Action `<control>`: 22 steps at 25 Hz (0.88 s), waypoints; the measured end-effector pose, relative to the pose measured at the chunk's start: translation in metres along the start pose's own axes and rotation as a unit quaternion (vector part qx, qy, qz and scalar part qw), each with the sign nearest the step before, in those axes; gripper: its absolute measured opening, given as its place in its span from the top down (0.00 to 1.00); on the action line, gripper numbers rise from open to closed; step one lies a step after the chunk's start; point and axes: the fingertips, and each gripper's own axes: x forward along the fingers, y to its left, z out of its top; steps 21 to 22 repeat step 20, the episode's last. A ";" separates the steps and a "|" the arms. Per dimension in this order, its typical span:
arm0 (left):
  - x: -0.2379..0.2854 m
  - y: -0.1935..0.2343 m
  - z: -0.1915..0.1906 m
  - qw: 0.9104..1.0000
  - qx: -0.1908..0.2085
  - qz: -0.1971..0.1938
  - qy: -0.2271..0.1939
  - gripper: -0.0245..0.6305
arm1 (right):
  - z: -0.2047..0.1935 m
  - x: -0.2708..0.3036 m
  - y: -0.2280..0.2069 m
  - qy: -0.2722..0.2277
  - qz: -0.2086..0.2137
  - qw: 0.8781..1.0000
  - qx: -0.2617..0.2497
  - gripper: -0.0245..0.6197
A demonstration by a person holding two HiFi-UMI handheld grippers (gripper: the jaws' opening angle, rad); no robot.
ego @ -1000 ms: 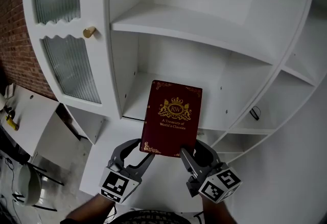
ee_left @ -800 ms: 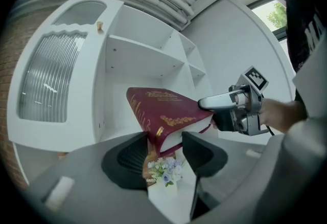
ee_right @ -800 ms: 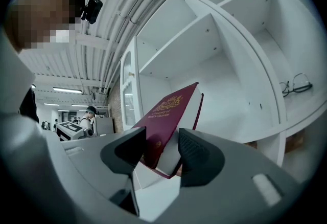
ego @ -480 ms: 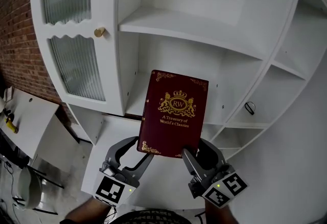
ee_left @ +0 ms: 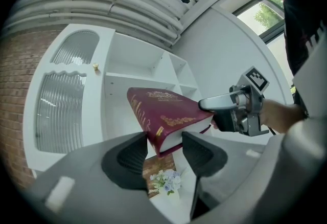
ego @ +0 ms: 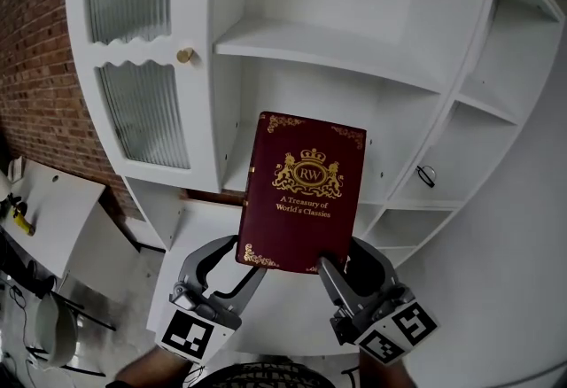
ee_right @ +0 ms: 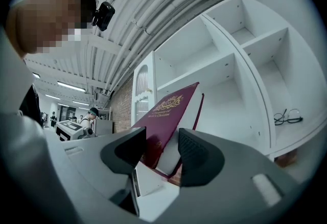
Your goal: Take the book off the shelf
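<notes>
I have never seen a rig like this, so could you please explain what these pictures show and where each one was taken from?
There is no robot here. A person holds two hand-held grippers, each with two jaws and a cube of square markers. The head view comes from a camera on the person's head, looking down. The other two views come from cameras riding on each gripper, looking along its jaws. The left gripper and the right gripper each clamp a lower corner of a dark red book with gold print. The book is held in the air in front of a white shelf unit. A pair of glasses lies in one compartment on the right.
</notes>
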 end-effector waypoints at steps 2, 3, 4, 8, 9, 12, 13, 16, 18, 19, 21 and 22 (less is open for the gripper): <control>-0.005 -0.002 0.002 1.000 -0.001 -0.001 -0.001 0.63 | 0.001 -0.004 0.005 -0.001 -0.003 1.000 -0.003 0.64; -0.008 -0.003 0.003 1.000 -0.002 -0.003 -0.001 0.63 | 0.001 -0.005 0.008 -0.001 -0.004 1.000 -0.004 0.64; -0.010 -0.004 0.003 1.000 -0.002 -0.005 -0.001 0.64 | 0.001 -0.007 0.010 0.000 -0.006 1.000 -0.004 0.64; -0.021 -0.007 0.001 1.000 -0.009 -0.008 0.006 0.64 | -0.004 -0.012 0.020 0.004 -0.013 1.000 -0.002 0.64; -0.023 -0.008 0.001 1.000 -0.009 -0.009 0.008 0.63 | -0.005 -0.013 0.022 0.004 -0.014 1.000 -0.001 0.64; -0.030 -0.011 -0.003 1.000 -0.011 -0.016 0.012 0.63 | -0.008 -0.017 0.028 0.009 -0.019 1.000 -0.001 0.64; -0.031 -0.012 -0.004 1.000 -0.012 -0.019 0.014 0.63 | -0.009 -0.018 0.030 0.010 -0.021 1.000 -0.002 0.64; -0.035 -0.014 -0.006 0.999 -0.013 -0.024 0.017 0.64 | -0.012 -0.021 0.034 0.015 -0.027 1.000 -0.001 0.64; -0.037 -0.015 -0.007 0.999 -0.012 -0.026 0.018 0.63 | -0.015 -0.022 0.036 0.016 -0.029 0.999 0.001 0.64; -0.038 -0.015 -0.008 0.999 -0.012 -0.028 0.019 0.63 | -0.016 -0.023 0.037 0.016 -0.030 0.999 0.001 0.64; -0.039 -0.015 -0.008 0.999 -0.011 -0.030 0.019 0.64 | -0.016 -0.023 0.038 0.016 -0.031 0.999 0.002 0.64; -0.039 -0.015 -0.008 0.999 -0.011 -0.030 0.019 0.64 | -0.016 -0.023 0.038 0.016 -0.031 0.999 0.002 0.64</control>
